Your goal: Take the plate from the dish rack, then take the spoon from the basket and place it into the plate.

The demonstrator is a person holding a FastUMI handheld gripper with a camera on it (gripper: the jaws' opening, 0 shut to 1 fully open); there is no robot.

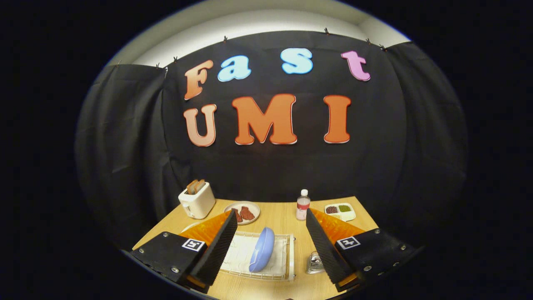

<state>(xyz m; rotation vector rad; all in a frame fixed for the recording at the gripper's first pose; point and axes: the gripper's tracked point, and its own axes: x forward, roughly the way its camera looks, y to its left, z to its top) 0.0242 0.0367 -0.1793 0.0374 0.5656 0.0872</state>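
The wooden table (pixel 279 216) carries a toaster (pixel 197 201), plate of food (pixel 242 212), bottle (pixel 303 204), divided tray (pixel 340 211) and dish rack (pixel 287 254).

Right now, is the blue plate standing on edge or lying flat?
On edge: the blue plate stands tilted in the dish rack, between the open tool's fingers.

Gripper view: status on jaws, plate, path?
Gripper open, jaws wide, holding nothing. Blue plate on edge in dish rack, between the jaws. Nothing blocking. Basket beside the rack; spoon not discernible.
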